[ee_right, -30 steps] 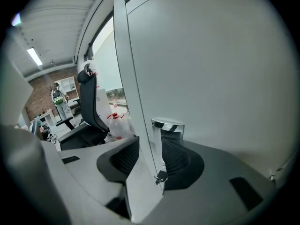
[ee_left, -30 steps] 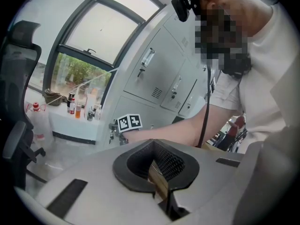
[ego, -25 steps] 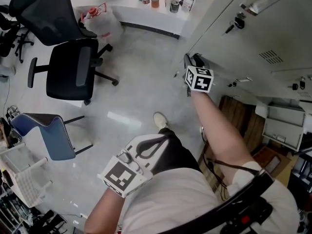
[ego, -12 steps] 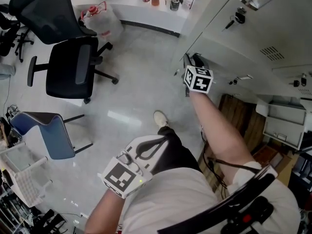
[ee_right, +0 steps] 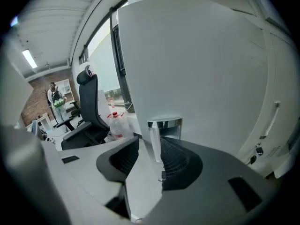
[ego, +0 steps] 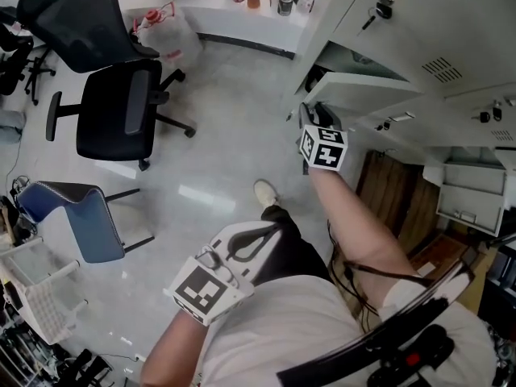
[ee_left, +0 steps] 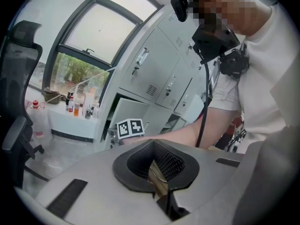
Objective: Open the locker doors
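Chrome handle (ee_right: 161,135) stands between my right gripper's (ee_right: 149,156) jaws, which have just been easing apart and now sit loose round it, not clamped. Since half a second ago the locker door (ego: 364,89) has swung out, its dark inside showing, so I judge this one opened. My left gripper (ee_left: 157,170) waits low, jaws together, empty.
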A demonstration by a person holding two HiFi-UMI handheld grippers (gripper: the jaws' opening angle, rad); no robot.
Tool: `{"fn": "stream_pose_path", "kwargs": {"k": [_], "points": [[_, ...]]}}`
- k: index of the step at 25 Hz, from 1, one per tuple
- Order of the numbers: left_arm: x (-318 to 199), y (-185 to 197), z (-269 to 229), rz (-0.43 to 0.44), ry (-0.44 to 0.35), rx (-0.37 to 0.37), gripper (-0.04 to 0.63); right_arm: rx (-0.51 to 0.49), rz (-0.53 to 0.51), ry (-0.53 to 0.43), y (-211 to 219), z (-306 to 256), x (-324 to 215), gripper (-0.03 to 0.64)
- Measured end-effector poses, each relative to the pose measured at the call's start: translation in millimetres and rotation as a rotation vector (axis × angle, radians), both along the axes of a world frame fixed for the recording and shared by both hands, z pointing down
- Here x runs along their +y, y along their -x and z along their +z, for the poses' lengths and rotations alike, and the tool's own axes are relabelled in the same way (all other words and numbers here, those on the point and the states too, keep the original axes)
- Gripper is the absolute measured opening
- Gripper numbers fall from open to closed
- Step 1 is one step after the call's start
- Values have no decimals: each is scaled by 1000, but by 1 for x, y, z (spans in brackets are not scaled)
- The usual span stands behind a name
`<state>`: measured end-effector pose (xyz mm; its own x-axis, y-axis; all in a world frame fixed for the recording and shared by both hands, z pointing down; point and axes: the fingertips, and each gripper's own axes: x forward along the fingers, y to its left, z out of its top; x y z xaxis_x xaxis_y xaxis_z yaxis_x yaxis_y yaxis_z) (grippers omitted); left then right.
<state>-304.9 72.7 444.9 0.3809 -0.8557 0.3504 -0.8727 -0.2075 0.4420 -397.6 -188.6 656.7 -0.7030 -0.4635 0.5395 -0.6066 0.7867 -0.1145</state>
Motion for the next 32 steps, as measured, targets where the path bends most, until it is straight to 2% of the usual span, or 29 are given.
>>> {"fn": "stream_pose_path", "kwargs": {"k": [6, 14, 32], "points": [[18, -17, 0, 11, 7, 5, 11, 0, 26, 2, -26, 0, 19, 114], [35, -45, -5, 50, -8, -1, 11, 23, -18, -16, -66, 2, 46, 110], [36, -104, -18, 192, -32, -27, 11, 61, -12, 15, -189, 6, 80, 78]]}}
